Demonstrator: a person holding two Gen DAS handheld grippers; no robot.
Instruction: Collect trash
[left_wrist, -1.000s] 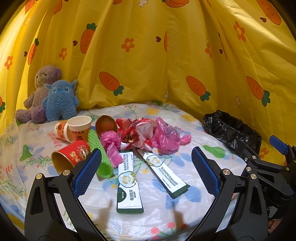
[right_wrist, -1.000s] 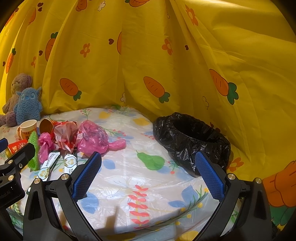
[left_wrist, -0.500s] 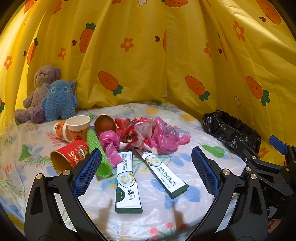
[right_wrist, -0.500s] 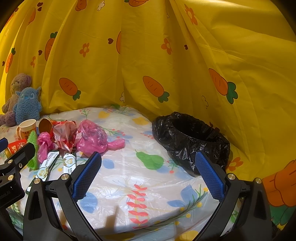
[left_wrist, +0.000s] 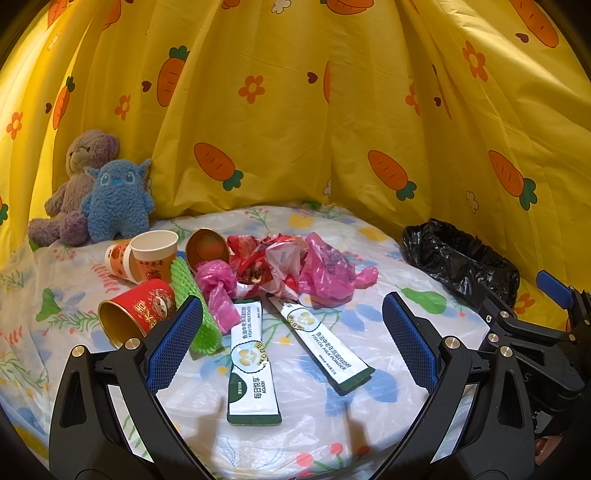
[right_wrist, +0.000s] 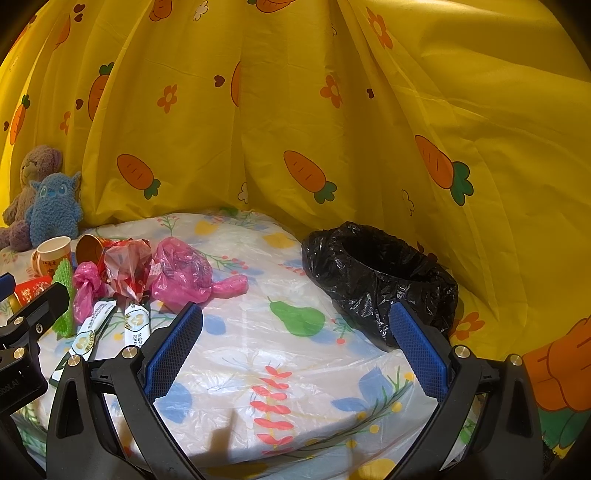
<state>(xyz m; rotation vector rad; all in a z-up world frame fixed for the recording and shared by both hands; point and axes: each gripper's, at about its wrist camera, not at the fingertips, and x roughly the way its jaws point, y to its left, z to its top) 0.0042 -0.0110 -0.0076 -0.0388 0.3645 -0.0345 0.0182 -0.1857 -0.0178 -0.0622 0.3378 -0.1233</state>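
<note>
Two milk-powder sachets lie flat on the surface (left_wrist: 369, 424) directly between the spread fingers of the left claw (left_wrist: 291, 343), and they are what the next pick most likely turns on. The nearer sachet (left_wrist: 250, 360) runs almost straight from 6 to 12 o'clock in the left wrist view, its dark green end closest to the camera. The second sachet (left_wrist: 319, 341) sits just beside it at about 1 o'clock, slanted from 11 toward 5. Both claws are wide open and hold nothing.

Beyond the sachets, toward 12 o'clock, sits the rest of the litter: pink plastic bags (left_wrist: 325, 271), a red wrapper (left_wrist: 255, 258), a green foam net (left_wrist: 192, 295) and several paper cups (left_wrist: 147, 254), one red cup (left_wrist: 136, 314) tipped on its side at 10 o'clock.

From the right claw (right_wrist: 295, 347), the black trash bag (right_wrist: 376, 280) lies near at 1 o'clock with its mouth open upward, while the litter is well off at 10 o'clock. So the left claw is the nearer one for the sachets. Its fingers already straddle the nearer sachet's narrow width, though the thin packet probably offers little edge to pinch.
</note>
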